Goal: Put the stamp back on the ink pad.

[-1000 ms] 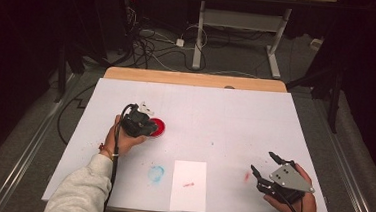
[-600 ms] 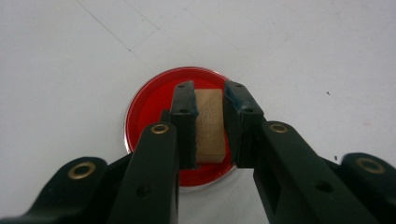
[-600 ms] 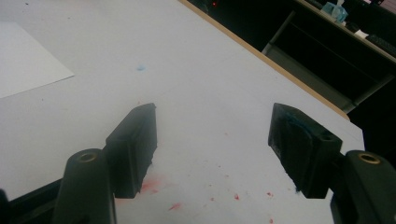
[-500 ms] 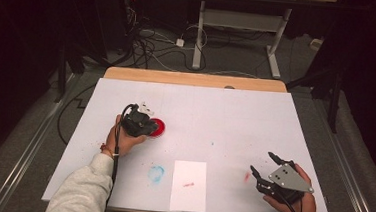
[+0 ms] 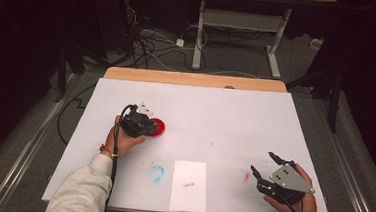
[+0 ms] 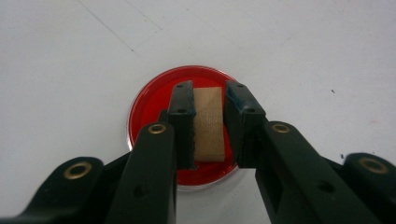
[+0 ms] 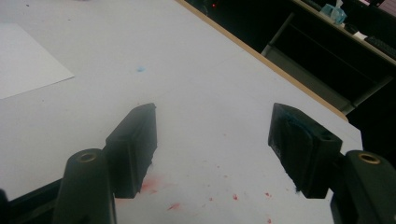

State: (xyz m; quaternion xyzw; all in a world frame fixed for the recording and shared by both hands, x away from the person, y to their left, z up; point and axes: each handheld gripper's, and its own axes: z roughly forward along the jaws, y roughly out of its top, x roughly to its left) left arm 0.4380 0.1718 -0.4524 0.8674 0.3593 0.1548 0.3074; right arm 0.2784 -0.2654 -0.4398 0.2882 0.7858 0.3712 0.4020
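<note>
White tabletop (image 5: pixel 235 119) with a dark room behind it and a tangle of cables on the floor past the far edge, so all the action sits on that board.

Starting at the left: the left gripper (image 6: pixel 209 100) points down over a shallow red dish (image 6: pixel 154 100), and a small tan wooden block (image 6: pixel 208 122) stands between its jaws. The block's long axis runs straight away from the gripper body, parallel to the jaws. The jaws are nearly shut and have just been easing open a touch. The left-hand pad looks flush against the block, while a thin sliver of red shows between the block and the right-hand pad. So I'd call it a loosening hold at best; I can't tell for sure whether it still pinches. The block's near end sits low between the pads and its far end reaches about to their tips, all inside the dish rim. From the high view the dish (image 5: pixel 157 128) is just ahead of that gripper, with bare board all around it.

Moving right from those jaws: a blue smudge (image 5: pixel 156 174), then a sheet of white paper (image 5: pixel 189 185) with a small red mark, near the front edge.

Far right: the right gripper (image 5: pixel 263 164) sits well apart from the dish, jaws spread wide with nothing between them, and red speckles (image 7: pixel 219 198) on the board below. The left hand is clearly the nearer one. My guess is the block comes straight up out of the dish, with plenty of room to carry it toward the paper.
</note>
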